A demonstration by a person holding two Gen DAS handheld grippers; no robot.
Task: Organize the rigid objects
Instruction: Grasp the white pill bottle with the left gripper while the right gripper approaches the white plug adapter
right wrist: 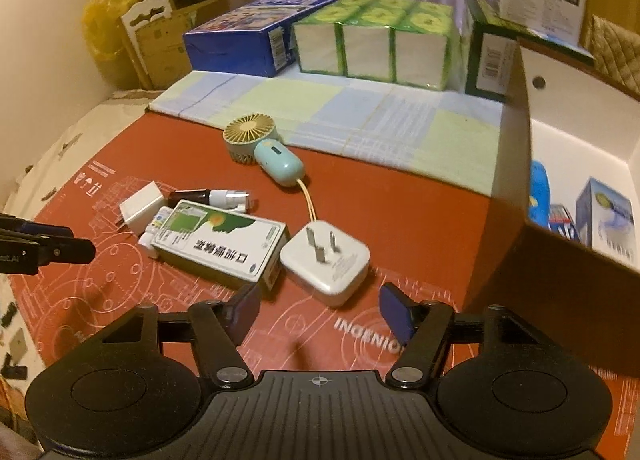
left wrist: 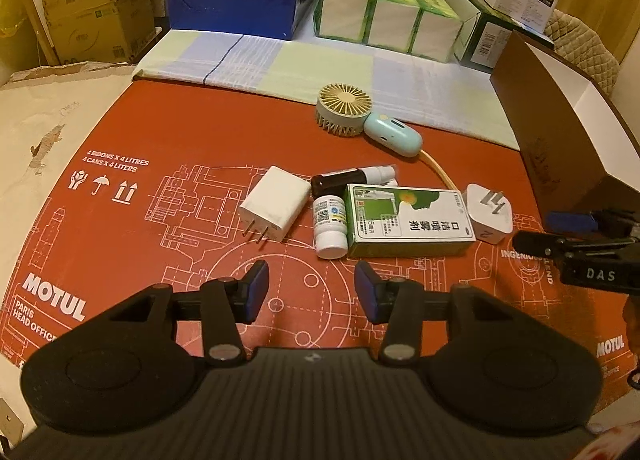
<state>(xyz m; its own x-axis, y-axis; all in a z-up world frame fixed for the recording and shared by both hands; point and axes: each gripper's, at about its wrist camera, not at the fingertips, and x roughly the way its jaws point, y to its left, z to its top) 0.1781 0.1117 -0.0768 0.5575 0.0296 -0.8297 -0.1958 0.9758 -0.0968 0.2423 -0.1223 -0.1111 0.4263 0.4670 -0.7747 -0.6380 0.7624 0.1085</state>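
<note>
Item: rounded white plastic plug adapter (right wrist: pixel 325 262), prongs up, on red printed mat (right wrist: pixel 420 196); brown storage box (right wrist: pixel 508 196) at 2 o'clock. Right gripper (right wrist: pixel 320 312) released, empty; left gripper (left wrist: pixel 311 287) likewise. Straddle adapter's flat sides, clear of green carton (right wrist: pixel 224 244).

Left tool (left wrist: pixel 311 288) and right tool (right wrist: pixel 318 310): black ribbed bodies, round silver pivot screws, blue finger pads (left wrist: pixel 256 292).
</note>
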